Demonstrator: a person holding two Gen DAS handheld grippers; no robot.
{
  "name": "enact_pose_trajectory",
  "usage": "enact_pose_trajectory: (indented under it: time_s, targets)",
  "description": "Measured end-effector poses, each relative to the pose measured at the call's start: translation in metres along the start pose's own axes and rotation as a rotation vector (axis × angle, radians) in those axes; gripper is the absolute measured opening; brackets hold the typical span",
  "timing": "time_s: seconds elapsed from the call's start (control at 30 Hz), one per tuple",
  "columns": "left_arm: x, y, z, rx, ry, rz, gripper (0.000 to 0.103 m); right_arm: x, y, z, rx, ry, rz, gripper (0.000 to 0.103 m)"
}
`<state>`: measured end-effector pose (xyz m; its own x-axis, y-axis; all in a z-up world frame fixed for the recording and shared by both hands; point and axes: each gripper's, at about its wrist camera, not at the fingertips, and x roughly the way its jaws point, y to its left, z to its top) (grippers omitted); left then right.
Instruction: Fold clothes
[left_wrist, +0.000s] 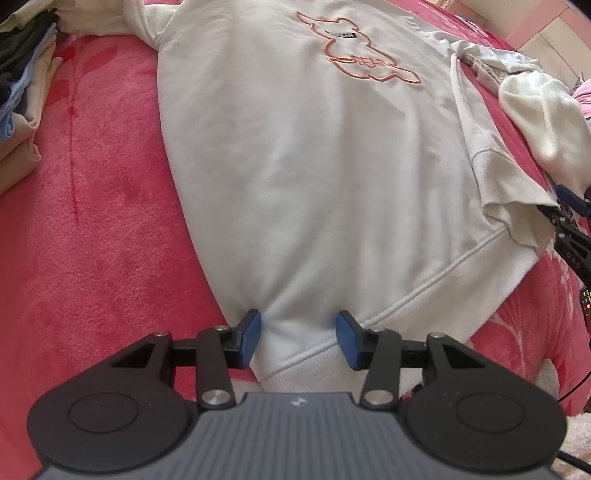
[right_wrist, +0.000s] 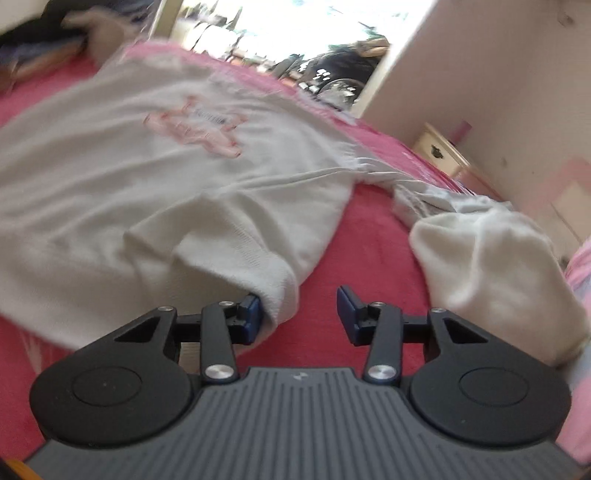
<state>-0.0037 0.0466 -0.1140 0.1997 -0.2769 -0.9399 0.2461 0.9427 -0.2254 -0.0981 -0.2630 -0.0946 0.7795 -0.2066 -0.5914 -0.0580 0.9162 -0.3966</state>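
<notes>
A white sweatshirt (left_wrist: 314, 177) with an orange bear outline (left_wrist: 354, 55) lies flat on a pink blanket (left_wrist: 99, 221). My left gripper (left_wrist: 299, 339) points steeply down over the near hem corner. Its blue pads (left_wrist: 249, 341) stand apart with the ribbed hem (left_wrist: 295, 362) lying between them, not pinched. In the right wrist view, which is blurred, the sweatshirt (right_wrist: 129, 177) fills the left side. My right gripper (right_wrist: 299, 314) is open beside the sleeve cuff (right_wrist: 255, 266). Its left pad (right_wrist: 253, 317) touches the cuff, and the right pad hangs over bare blanket (right_wrist: 362, 236). The right gripper (left_wrist: 567, 214) also shows at the left wrist view's right edge.
A stack of folded clothes (left_wrist: 26, 92) sits at the far left. A fluffy white garment (right_wrist: 495, 266) and a grey crumpled one (right_wrist: 436, 199) lie right of the sweatshirt. A cream cabinet (right_wrist: 441, 151) and a wall (right_wrist: 498, 74) stand beyond the bed.
</notes>
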Motion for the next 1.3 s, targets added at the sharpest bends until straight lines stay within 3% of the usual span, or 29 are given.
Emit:
enact_pose_trajectory:
  time_s: [0.33, 0.37, 0.4, 0.43, 0.53, 0.6, 0.73, 0.83, 0.87, 1.0, 1.13, 1.3]
  targets:
    - [0.006, -0.004, 0.005, -0.001, -0.002, -0.005, 0.049, 0.027, 0.044, 0.018, -0.153, -0.061, 0.051, 0.039]
    - [0.003, -0.001, 0.002, 0.001, -0.003, -0.006, 0.049, 0.031, 0.044, 0.021, -0.144, -0.065, 0.049, 0.034]
    - [0.002, 0.001, 0.000, 0.002, -0.003, -0.006, 0.049, 0.032, 0.042, 0.023, -0.127, -0.074, 0.049, 0.021]
    - [0.002, 0.001, 0.000, 0.003, -0.004, -0.006, 0.049, 0.028, 0.034, 0.026, -0.072, -0.096, 0.046, 0.010]
    - [0.002, 0.002, -0.001, 0.008, -0.005, -0.005, 0.049, 0.000, -0.013, 0.027, 0.206, -0.173, -0.004, 0.008]
    - [0.003, 0.002, -0.001, 0.010, -0.005, -0.004, 0.049, -0.013, -0.052, 0.011, 0.420, -0.180, -0.050, 0.007]
    - [0.004, 0.001, 0.000, 0.015, -0.002, -0.002, 0.050, -0.001, -0.113, -0.054, 0.817, -0.065, -0.068, 0.006]
    - [0.004, 0.000, -0.001, 0.021, -0.007, 0.001, 0.051, 0.016, -0.135, -0.102, 1.086, 0.003, -0.033, 0.006]
    - [0.004, 0.000, -0.001, 0.021, -0.008, 0.001, 0.051, 0.019, -0.136, -0.110, 1.124, 0.012, -0.024, 0.006]
    - [0.004, 0.001, 0.000, 0.013, -0.007, 0.001, 0.051, 0.026, -0.133, -0.118, 1.101, 0.029, -0.011, 0.008]
    - [0.006, -0.001, -0.001, 0.015, -0.008, 0.002, 0.051, 0.023, -0.143, -0.124, 1.088, 0.060, 0.025, 0.023]
    - [0.015, -0.007, 0.006, 0.024, -0.009, 0.007, 0.051, 0.009, -0.144, -0.118, 1.008, 0.084, -0.024, 0.040]
